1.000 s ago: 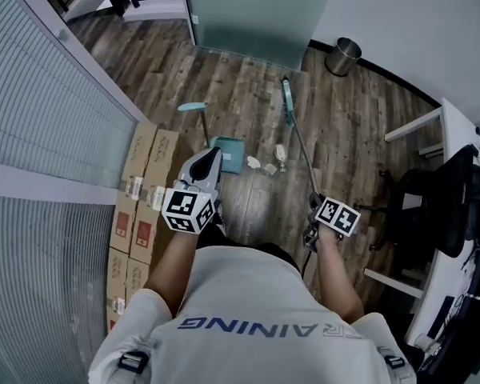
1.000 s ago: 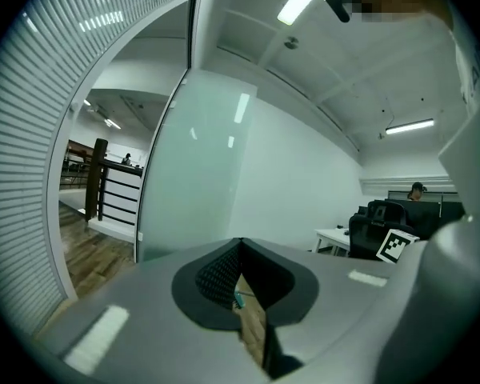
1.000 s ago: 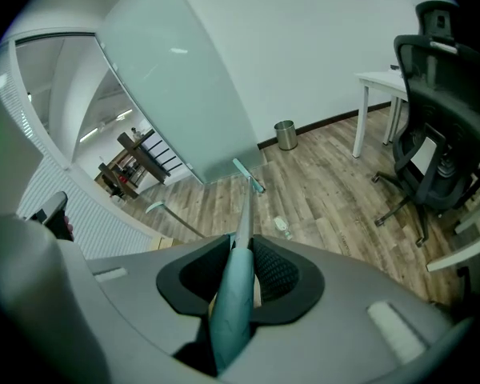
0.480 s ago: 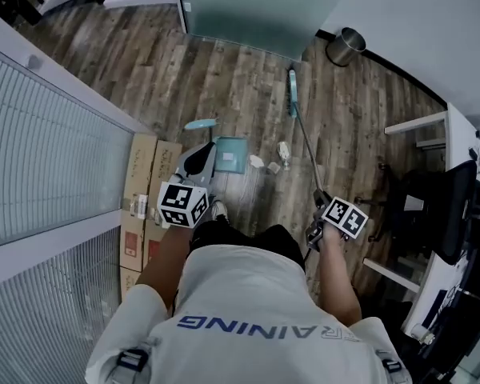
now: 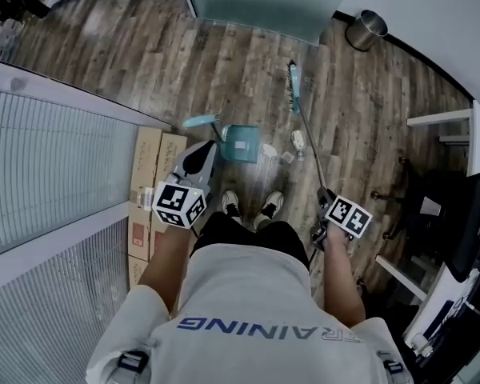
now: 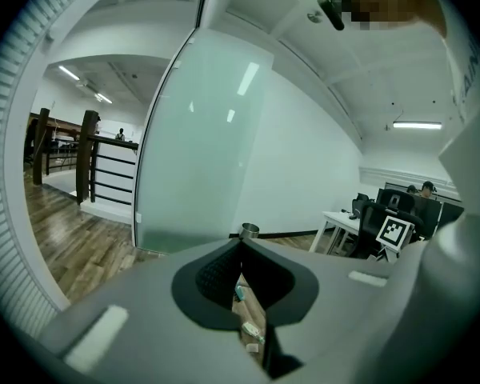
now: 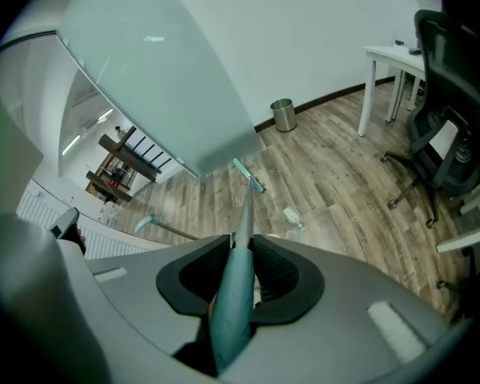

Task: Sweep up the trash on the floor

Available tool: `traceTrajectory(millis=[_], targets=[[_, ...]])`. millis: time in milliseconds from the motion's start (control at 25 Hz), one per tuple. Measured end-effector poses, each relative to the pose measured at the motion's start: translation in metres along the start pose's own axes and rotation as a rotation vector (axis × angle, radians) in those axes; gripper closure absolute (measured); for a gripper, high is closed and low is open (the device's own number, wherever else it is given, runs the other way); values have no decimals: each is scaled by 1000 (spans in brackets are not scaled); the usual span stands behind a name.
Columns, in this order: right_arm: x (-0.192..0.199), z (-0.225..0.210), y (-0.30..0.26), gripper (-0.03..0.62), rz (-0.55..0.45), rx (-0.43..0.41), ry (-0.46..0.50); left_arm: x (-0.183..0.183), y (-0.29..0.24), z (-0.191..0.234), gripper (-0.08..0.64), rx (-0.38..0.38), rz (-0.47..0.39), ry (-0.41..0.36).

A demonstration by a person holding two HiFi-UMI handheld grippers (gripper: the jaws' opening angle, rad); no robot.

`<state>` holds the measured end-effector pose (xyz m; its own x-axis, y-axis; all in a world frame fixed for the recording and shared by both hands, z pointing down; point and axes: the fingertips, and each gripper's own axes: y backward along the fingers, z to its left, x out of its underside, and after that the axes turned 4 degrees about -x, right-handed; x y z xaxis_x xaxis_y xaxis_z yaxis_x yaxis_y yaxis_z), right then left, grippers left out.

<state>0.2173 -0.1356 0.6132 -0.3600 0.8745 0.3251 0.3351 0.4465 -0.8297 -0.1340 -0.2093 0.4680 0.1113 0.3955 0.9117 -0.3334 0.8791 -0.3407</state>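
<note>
Right tongs (image 7: 241, 253) clamp the broom (image 5: 294, 94) handle, head set beyond the trash (image 5: 298, 141), likely to drag it toward the dustpan (image 5: 242, 144) just beside it mid-floor. Left tongs (image 6: 241, 250) pinched together, empty.

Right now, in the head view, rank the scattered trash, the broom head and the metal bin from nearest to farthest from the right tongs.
1. Scattered trash: on the floor just ahead of the right tongs, beside the broom shaft.
2. Broom head: at the shaft's far end, towards the glass panel.
3. Metal bin: farthest, against the wall at the upper right.
</note>
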Motion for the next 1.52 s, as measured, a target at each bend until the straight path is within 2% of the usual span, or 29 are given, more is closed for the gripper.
traceTrajectory(millis=[240,360,440,600,680,800,840,920,1080,1160,1280,1400,1520], targets=[[16,-20,-23,486,74,-7,14,25,-7,-3,557,-33,26,-1],[33,-20,-24,486,108,19,11,38,-8,-5,551,33,37,33],[39,-19,-25,486,113,32,-10,39,-15,-5,546,89,49,19],[49,-15,-29,486,98,57,-58,47,-36,18,527,134,121,-103],[56,-13,-30,486,89,70,-85,59,-45,36,470,158,200,-173],[63,-11,-32,486,78,89,-111,80,-58,60,315,195,328,-309],[65,-11,-32,486,74,92,-122,86,-63,68,290,202,359,-364],[67,-9,-34,486,66,97,-143,99,-75,83,268,213,423,-463],[68,-7,-36,486,53,124,-131,146,-104,108,229,266,603,-615],[71,-4,-36,486,53,135,-126,159,-118,116,227,292,658,-676],[73,-2,-36,486,59,139,-127,181,-135,124,245,333,756,-696],[78,-6,-37,486,72,142,-134,199,-140,122,409,376,829,-697],[83,-11,-41,486,94,151,-139,204,-140,111,445,425,828,-716]])
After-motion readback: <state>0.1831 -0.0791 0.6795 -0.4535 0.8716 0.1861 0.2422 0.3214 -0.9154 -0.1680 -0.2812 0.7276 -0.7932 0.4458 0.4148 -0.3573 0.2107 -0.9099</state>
